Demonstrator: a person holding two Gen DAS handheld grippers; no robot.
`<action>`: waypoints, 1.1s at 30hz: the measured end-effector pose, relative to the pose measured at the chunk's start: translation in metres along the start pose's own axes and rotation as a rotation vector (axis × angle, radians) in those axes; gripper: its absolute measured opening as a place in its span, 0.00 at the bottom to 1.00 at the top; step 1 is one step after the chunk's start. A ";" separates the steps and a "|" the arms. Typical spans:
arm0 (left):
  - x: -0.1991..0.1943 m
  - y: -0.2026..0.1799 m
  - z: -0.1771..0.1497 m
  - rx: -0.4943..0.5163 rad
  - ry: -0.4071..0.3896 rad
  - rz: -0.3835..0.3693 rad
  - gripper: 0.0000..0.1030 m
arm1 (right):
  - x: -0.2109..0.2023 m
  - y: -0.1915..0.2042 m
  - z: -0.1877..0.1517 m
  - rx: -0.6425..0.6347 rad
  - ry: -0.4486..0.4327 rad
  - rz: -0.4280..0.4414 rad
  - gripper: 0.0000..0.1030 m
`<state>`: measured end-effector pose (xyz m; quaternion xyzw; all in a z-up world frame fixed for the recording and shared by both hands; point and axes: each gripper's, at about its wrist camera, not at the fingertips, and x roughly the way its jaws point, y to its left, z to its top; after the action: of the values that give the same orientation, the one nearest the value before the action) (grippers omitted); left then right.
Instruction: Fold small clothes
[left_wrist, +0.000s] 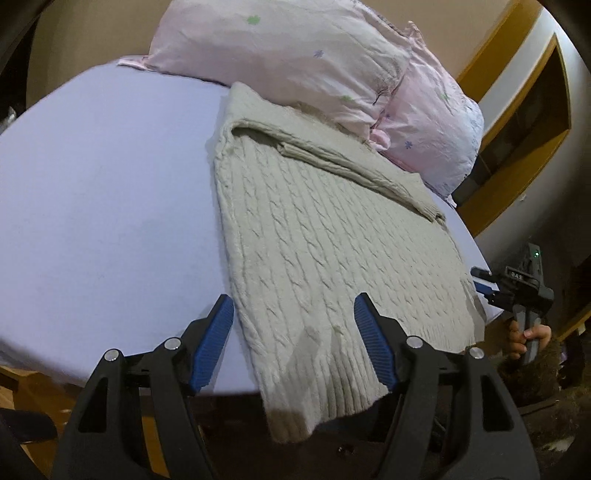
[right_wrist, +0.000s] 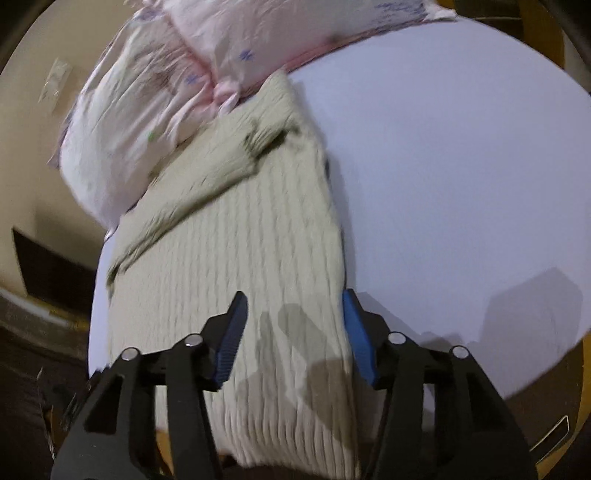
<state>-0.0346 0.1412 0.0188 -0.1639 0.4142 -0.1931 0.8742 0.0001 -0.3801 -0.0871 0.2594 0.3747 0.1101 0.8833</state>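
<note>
Both the left gripper (left_wrist: 293, 321) and right gripper (right_wrist: 293, 317) gape above the sweater (left_wrist: 314, 240) hem overhanging the bed (left_wrist: 110, 203) edge.

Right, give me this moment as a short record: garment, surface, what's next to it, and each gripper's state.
garment: beige cable-knit sweater, lying flat, one sleeve folded across the chest, hem hanging over the near edge
surface: bed with a lilac sheet
nearby: two pink floral pillows at the head; the sweater's top edge meets them
left gripper: open, over the hem, holding nothing
right gripper: open, over the hem, holding nothing
fold progress: sleeve in, body not yet folded
</note>
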 end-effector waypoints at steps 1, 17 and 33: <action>-0.001 -0.002 -0.001 0.003 -0.001 0.000 0.67 | -0.002 0.000 -0.004 -0.014 0.005 0.006 0.51; -0.008 -0.024 0.024 0.082 0.026 -0.128 0.10 | -0.015 -0.015 0.000 0.047 0.034 0.591 0.07; 0.160 0.060 0.236 -0.181 -0.055 0.081 0.10 | 0.127 0.014 0.220 0.252 -0.162 0.373 0.13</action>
<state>0.2562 0.1481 0.0284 -0.2306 0.4120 -0.1151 0.8740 0.2462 -0.4020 -0.0277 0.4404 0.2591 0.2025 0.8354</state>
